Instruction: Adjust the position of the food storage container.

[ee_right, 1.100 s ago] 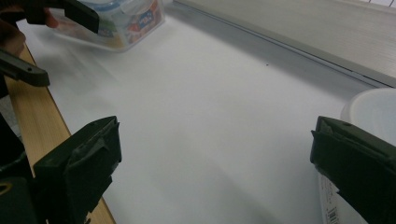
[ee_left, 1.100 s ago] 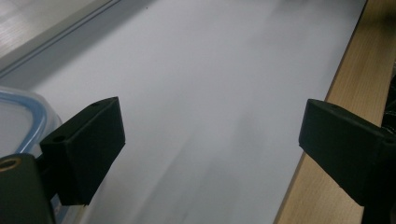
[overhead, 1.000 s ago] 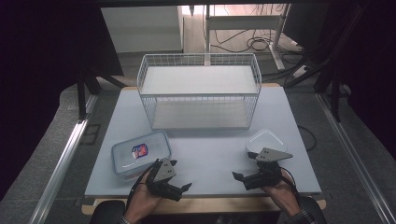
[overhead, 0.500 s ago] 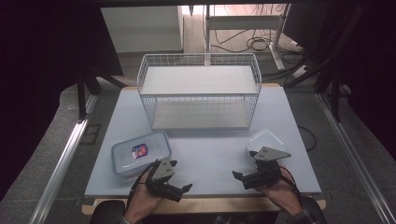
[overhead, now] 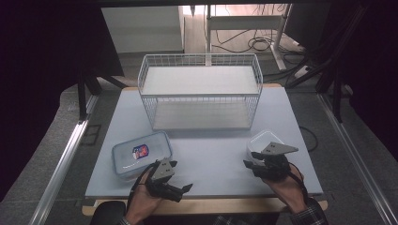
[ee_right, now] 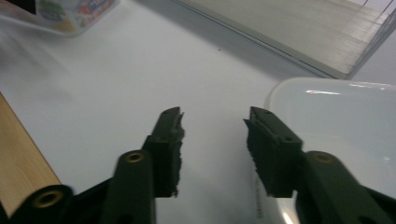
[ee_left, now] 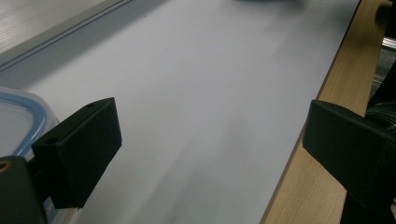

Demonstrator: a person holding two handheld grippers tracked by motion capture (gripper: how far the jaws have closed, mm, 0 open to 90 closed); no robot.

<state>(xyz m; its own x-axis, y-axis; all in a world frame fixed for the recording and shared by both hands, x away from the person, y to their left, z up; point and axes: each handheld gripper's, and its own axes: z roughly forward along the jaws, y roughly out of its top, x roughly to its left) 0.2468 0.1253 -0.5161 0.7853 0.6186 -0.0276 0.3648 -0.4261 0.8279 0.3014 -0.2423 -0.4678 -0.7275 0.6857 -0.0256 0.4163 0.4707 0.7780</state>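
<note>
Right gripper [overhead: 252, 165] low at the table's [overhead: 211, 154] near edge, jaws just closed partway, nothing clamped; clear tub [overhead: 263, 140] just beyond it, lidded container [overhead: 141, 152] just beyond the left gripper [overhead: 180, 180], wire basket [overhead: 201, 91] well behind. Left gripper view: jaws gaping wide over bare table, blue-rimmed lid [ee_left: 21, 116] beside one jaw. Right gripper view: jaws half-open, empty, tub [ee_right: 336, 126] right beside one jaw.
</note>
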